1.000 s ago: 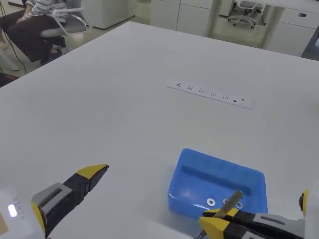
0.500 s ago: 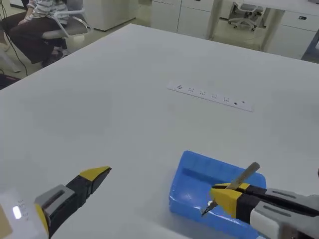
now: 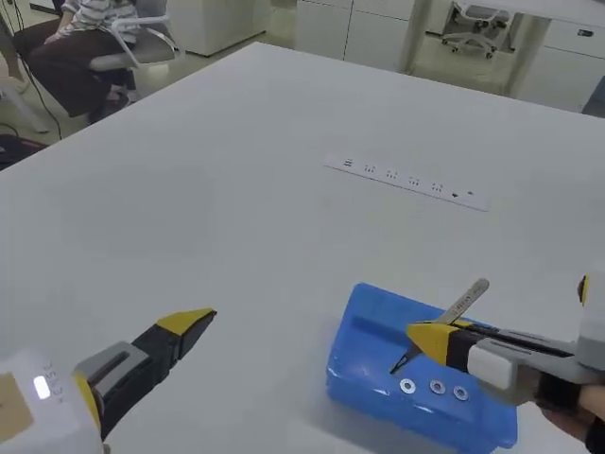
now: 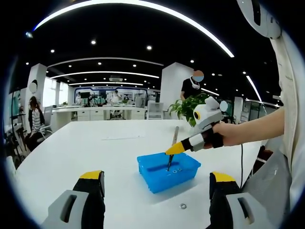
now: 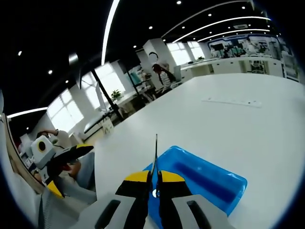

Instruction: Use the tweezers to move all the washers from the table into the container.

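The blue container (image 3: pixel 378 326) stands on the white table near its front edge, with three washers (image 3: pixel 436 387) lying inside. My right gripper (image 3: pixel 430 339) comes in from the right, shut on the tweezers (image 3: pixel 461 305), whose tips point down into the container just above the washers. The right gripper view shows its jaws (image 5: pixel 155 177) closed on the tweezers (image 5: pixel 156 155) over the container (image 5: pixel 209 179). One loose washer (image 4: pixel 182 206) lies on the table in front of the container (image 4: pixel 157 174). My left gripper (image 4: pixel 157 198) is open and holds nothing, left of the container (image 3: pixel 184 326).
A flat white power strip (image 3: pixel 406 180) is set into the table further back. A person sits on a chair (image 3: pixel 85 43) beyond the table's far left corner. Cabinets and office chairs stand behind the table. Bare tabletop stretches between the left gripper and the power strip.
The right gripper has risen from the container's front wall and drawn back to the right; the tweezers now tilt down into the container. The left gripper has hardly moved.
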Tool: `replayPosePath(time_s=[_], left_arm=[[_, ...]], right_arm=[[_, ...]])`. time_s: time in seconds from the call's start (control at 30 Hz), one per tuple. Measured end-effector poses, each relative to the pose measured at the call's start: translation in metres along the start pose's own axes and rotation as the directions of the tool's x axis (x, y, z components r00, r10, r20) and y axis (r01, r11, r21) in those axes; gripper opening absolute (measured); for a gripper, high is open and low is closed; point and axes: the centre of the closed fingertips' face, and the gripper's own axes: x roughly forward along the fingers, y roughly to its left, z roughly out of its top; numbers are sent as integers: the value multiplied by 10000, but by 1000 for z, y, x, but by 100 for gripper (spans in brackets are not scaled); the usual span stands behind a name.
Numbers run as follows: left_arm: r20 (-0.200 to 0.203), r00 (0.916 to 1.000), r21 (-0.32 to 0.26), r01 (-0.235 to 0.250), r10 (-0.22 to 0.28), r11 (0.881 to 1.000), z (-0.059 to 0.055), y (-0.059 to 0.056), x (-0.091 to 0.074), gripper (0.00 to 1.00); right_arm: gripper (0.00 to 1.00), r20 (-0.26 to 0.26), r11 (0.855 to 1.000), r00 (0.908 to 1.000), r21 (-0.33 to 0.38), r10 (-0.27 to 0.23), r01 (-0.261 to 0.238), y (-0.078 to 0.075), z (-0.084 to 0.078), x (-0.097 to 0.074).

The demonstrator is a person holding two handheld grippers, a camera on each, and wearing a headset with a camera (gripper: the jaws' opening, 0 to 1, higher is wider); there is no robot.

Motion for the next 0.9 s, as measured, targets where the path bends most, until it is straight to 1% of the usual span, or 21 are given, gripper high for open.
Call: replayPosePath(time_s=[0.23,0.3,0.37,0.53,0.9], left_arm=[[-18,10000,-30,36,-36,10000,0,0,1,92],[-17,10000,-27,43,-43,10000,0,-1,1,92],[-34,10000,-32,44,-44,10000,0,0,1,92],[-10,10000,-43,47,-47,10000,0,0,1,92],[-35,10000,-44,48,-48,10000,-1,0,2,92]], right_arm=[[3,-239,9995,9993,67,-305,306,-12,-3,9],[3,-274,9990,9987,-106,-426,423,-15,-3,12],[3,-415,9978,9975,-359,-579,564,-19,-4,14],[3,-658,9951,9955,-758,-688,638,-23,-10,21],[3,-950,9920,9929,-1102,-721,615,-27,-16,30]])
